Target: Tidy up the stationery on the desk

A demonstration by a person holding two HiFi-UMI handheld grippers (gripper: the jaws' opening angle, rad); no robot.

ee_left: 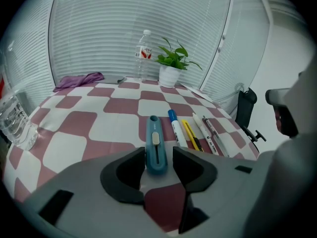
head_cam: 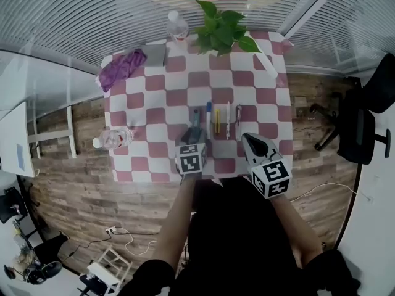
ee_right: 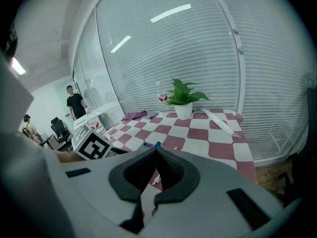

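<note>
Across the checked table [head_cam: 271,113] in the head view I count an upright bottle [head_cam: 178,24], a toppled bottle [head_cam: 114,139] and five stationery pieces [head_cam: 216,121] in a row, the utility knife [head_cam: 195,117] leftmost, with both arms reaching forward. Left gripper view: one white pot [ee_left: 169,76] holds a plant [ee_left: 173,56], and my left gripper [ee_left: 158,155] has its jaws apart, flanking the knife's near end. Right gripper view: my right gripper [ee_right: 154,152] is closed with nothing between its jaws.

My head view looks steeply down on the desk [head_cam: 185,79]. Both gripper views sit low near its edge, sharing the plant [ee_left: 172,61].
</note>
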